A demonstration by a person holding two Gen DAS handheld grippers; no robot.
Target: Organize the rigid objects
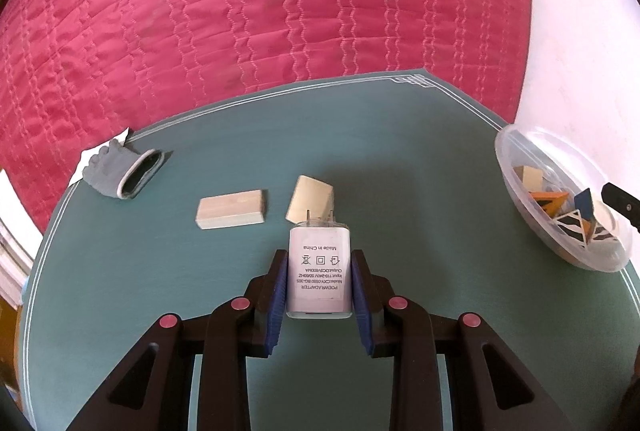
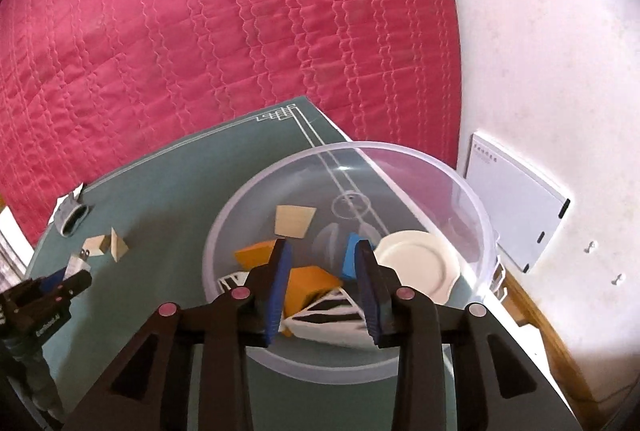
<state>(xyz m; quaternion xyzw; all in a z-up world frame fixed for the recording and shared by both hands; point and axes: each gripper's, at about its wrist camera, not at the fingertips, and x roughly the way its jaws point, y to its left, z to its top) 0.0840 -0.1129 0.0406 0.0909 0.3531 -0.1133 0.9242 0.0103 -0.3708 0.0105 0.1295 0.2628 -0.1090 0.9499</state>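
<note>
My left gripper (image 1: 319, 255) is shut on a white power adapter (image 1: 319, 283), prongs pointing away, just above the green mat (image 1: 400, 151). Beyond it lie a rectangular wooden block (image 1: 231, 209) and a wooden wedge (image 1: 310, 197). In the right wrist view my right gripper (image 2: 322, 245) hangs over a clear plastic bowl (image 2: 400, 151), jaws apart with nothing pressed between the pads. The bowl holds an orange block (image 2: 256, 255), a wooden trapezoid (image 2: 294, 221), a blue block (image 2: 350, 257), a striped piece (image 2: 328, 315) and a small white plate (image 2: 416, 267).
A grey glove (image 1: 120, 171) lies at the mat's far left edge. The mat rests on a pink quilted cover (image 1: 280, 11). The bowl (image 1: 508, 159) sits at the mat's right edge. A white flat box (image 2: 516, 207) lies on the pale surface beyond it.
</note>
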